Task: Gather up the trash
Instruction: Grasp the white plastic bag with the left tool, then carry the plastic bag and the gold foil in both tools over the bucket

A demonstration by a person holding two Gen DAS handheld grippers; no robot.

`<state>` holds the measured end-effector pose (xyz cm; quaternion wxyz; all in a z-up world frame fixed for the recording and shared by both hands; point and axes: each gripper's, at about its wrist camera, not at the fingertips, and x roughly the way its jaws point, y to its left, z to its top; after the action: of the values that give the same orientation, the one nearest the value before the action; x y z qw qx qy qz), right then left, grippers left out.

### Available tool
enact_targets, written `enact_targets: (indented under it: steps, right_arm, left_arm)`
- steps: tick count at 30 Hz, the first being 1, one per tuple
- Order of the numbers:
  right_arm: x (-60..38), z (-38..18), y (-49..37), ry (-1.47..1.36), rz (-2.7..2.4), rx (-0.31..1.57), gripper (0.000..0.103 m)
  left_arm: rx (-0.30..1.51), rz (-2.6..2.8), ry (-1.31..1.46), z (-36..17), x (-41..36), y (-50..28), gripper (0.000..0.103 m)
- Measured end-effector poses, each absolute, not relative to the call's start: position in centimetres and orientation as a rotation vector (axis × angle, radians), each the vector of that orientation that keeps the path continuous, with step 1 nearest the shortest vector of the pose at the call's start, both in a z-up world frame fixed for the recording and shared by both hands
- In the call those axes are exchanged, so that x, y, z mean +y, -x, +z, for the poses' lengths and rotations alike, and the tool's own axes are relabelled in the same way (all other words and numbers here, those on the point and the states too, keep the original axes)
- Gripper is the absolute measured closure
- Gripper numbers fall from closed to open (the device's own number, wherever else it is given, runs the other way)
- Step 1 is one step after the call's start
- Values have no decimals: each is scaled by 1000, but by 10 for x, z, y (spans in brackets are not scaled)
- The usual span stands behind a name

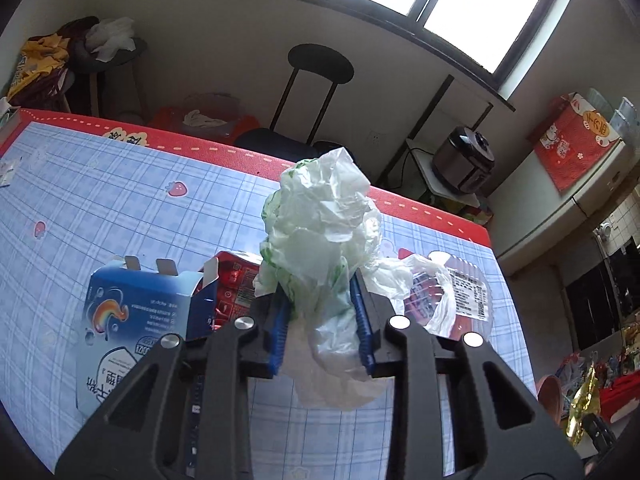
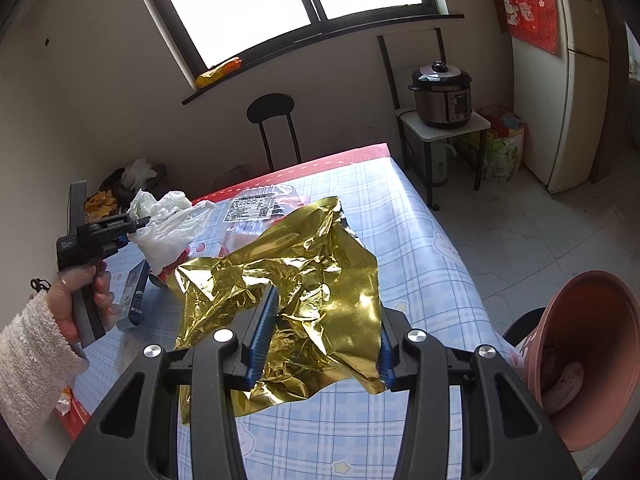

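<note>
My left gripper point(image 1: 320, 300) is shut on a crumpled white-and-green plastic bag point(image 1: 320, 216), which bulges up between the blue pads above the table point(image 1: 120, 200). The right wrist view shows the same gripper point(image 2: 136, 224) and bag point(image 2: 168, 228) at the left, in a person's hand point(image 2: 80, 300). My right gripper point(image 2: 326, 320) is shut on a crinkled gold foil wrapper point(image 2: 304, 256), lifted off the checked tablecloth. On the table behind the left gripper lie a blue carton point(image 1: 136, 312), a red packet point(image 1: 236, 280) and a clear labelled tray point(image 1: 464, 292) with thin plastic over it.
A terracotta-coloured bin point(image 2: 592, 352) stands off the table's right edge, with something inside it. A black chair point(image 2: 272, 128) is at the far side. A pressure cooker point(image 2: 440, 96) sits on a small stand beside a fridge point(image 2: 576, 80).
</note>
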<state>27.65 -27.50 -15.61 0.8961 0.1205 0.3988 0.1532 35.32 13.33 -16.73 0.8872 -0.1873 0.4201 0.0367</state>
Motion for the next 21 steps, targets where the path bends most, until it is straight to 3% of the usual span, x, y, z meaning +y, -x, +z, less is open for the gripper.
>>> enact_targets:
  steps: [6, 13, 21]
  right_arm:
    - [-264, -136, -246, -252, 381, 773, 60]
    - [-269, -121, -208, -221, 416, 733, 60]
    - [-328, -118, -175, -291, 328, 684, 60]
  left_arm:
    - [774, 79, 377, -114, 137, -256, 72]
    - [784, 87, 288, -89, 131, -154, 72]
    - [771, 60, 265, -61, 93, -107, 71]
